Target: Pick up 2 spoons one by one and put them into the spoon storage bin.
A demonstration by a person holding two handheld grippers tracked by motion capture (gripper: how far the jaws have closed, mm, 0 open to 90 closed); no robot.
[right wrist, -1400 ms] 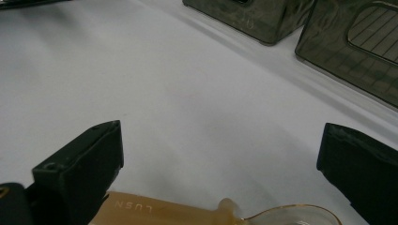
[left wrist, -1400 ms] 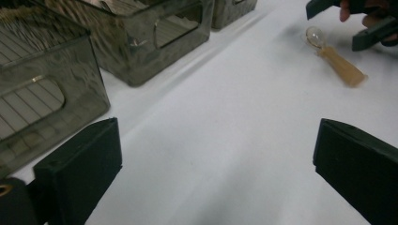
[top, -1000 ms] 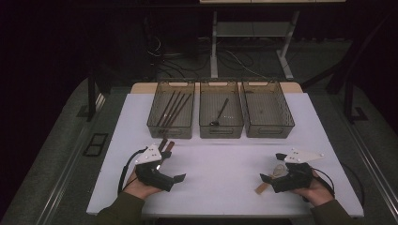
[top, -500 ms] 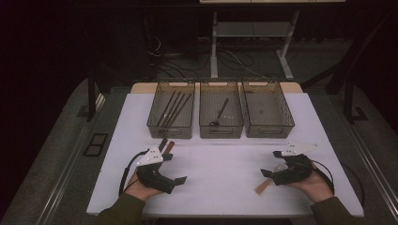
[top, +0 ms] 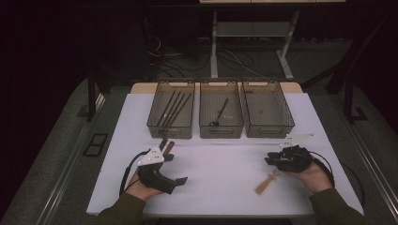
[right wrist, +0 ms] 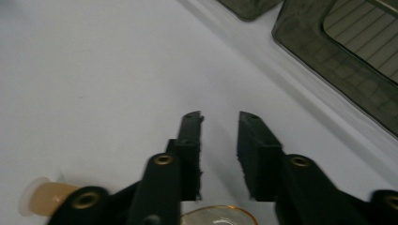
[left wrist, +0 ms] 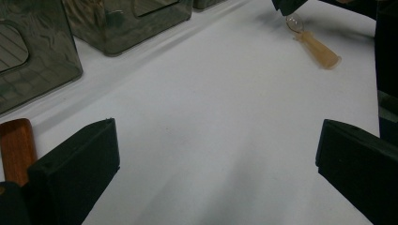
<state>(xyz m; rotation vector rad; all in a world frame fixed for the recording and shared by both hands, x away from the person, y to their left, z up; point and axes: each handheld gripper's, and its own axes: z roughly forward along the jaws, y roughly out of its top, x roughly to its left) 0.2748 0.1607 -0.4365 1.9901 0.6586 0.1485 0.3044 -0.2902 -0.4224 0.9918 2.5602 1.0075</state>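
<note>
- Plain white rectangular tabletop, unpatterned.
- Three smoky grey translucent plastic bins along its far edge, with fine-lined bases.
- Pale tan-handled spoon with a clear, gold-rimmed bowl, near the tabletop's right front.
- Reddish-brown wooden handle near the leftmost bin.
- Matt black jaws.

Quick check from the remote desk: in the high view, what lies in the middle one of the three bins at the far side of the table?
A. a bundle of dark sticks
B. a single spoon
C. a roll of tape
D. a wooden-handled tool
B: the middle bin holds one dark spoon lying lengthwise, while the dark sticks lie in the left bin.
</note>
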